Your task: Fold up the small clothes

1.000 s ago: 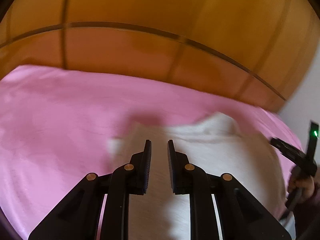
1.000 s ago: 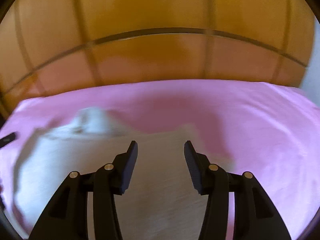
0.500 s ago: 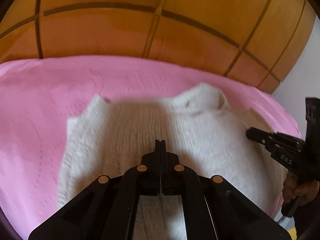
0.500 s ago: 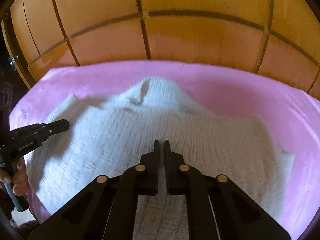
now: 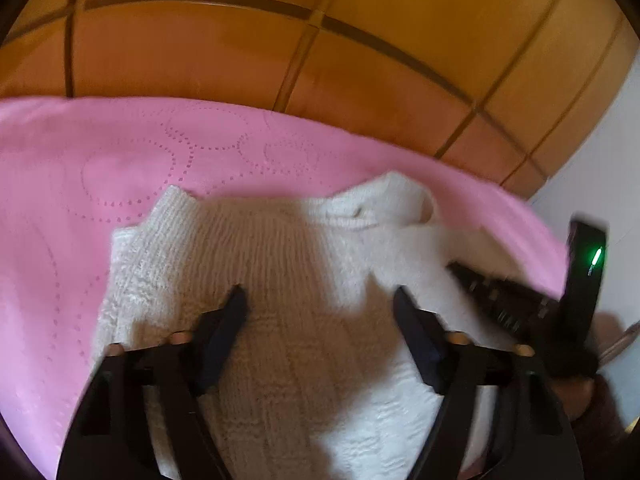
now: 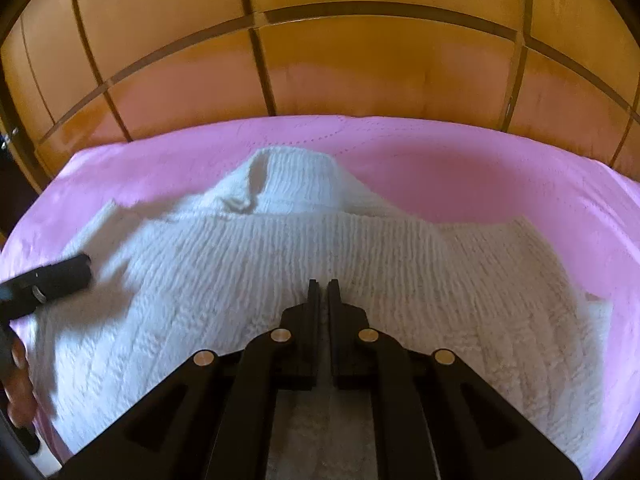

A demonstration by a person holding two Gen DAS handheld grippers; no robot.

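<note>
Jaws on left gripper (image 5: 320,304) opening again after a pinch, nothing clamped; right gripper (image 6: 323,292) now shut, empty, over white knit sweater (image 6: 304,264) flat on pink bedspread (image 6: 500,168), so fold looks pending.

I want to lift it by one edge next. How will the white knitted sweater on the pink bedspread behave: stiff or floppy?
The white knitted sweater will probably hang floppy: it already lies rumpled, with its collar bunched up. The chunky ribbed knit looks thick, so it may sag under its own weight. On the pink bedspread it would likely drag and crease rather than slide.
</note>
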